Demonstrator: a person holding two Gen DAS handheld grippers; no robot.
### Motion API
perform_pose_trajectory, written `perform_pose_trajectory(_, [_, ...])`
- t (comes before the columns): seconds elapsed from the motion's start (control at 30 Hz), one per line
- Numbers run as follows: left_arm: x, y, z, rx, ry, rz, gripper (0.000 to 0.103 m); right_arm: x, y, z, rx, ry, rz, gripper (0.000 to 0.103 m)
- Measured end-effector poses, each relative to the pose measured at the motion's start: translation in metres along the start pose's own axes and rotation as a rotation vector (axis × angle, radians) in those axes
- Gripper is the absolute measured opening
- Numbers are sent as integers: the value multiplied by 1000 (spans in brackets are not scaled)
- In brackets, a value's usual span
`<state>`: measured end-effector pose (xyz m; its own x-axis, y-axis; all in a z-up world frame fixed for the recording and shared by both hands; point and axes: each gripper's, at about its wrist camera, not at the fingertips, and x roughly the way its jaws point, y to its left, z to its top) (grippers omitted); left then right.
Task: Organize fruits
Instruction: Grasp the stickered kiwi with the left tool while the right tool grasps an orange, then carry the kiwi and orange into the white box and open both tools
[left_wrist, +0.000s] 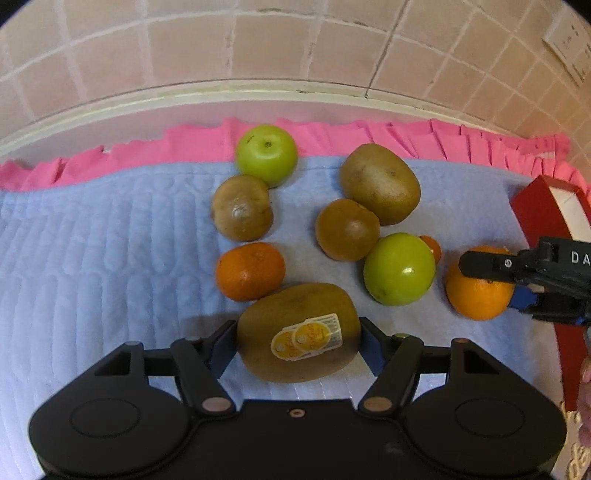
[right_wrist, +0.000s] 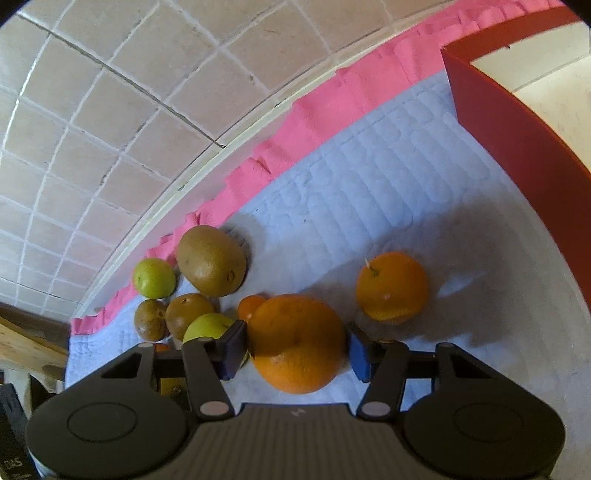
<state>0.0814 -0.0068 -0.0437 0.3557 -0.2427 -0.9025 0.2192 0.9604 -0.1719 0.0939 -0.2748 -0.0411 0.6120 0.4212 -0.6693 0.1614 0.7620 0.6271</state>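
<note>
My left gripper (left_wrist: 297, 341) is shut on a brown kiwi (left_wrist: 299, 332) with a yellow sticker, on the blue quilted mat (left_wrist: 92, 258). Beyond it lie a mandarin (left_wrist: 250, 270), three more kiwis (left_wrist: 242, 208) (left_wrist: 347, 229) (left_wrist: 379, 183) and two green apples (left_wrist: 266, 154) (left_wrist: 399, 274). My right gripper (right_wrist: 293, 347) is shut on a large orange (right_wrist: 298, 343); it also shows at the right of the left wrist view (left_wrist: 478, 282). A second orange (right_wrist: 391, 286) lies just beyond it, and a small mandarin (right_wrist: 250, 306) sits to the left.
A red box (right_wrist: 517, 140) with a pale inside stands at the right of the mat; it also shows in the left wrist view (left_wrist: 535, 210). A pink frill (left_wrist: 406, 136) edges the mat against a tiled wall (left_wrist: 258, 40). A wooden piece (right_wrist: 26, 343) lies at far left.
</note>
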Motion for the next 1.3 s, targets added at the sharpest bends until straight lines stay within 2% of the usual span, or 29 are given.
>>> perform_pose_trajectory(0.37, [-27, 2, -2, -28, -48, -10, 81, -17, -5, -7, 75, 1, 128, 58])
perform_pose_trajectory(0.47, [-37, -4, 2, -13, -73, -7, 81, -26, -6, -6, 80, -13, 137, 58])
perform_pose_trajectory(0.73, [-64, -32, 34, 16, -164, -6, 81, -77, -13, 15, 90, -99, 207, 58])
perform_pose_trajectory(0.87, [-78, -61, 59, 65, -205, -26, 81, -117, -26, 33, 101, -174, 230, 58])
perform_pose_trajectory(1.03, [-83, -111, 89, 133, -233, -77, 81, -162, -55, 52, 129, -273, 217, 58])
perform_pose_trajectory(1.3, [-63, -210, 100, 277, -213, -188, 81, -215, -126, 62, 213, -395, 115, 58])
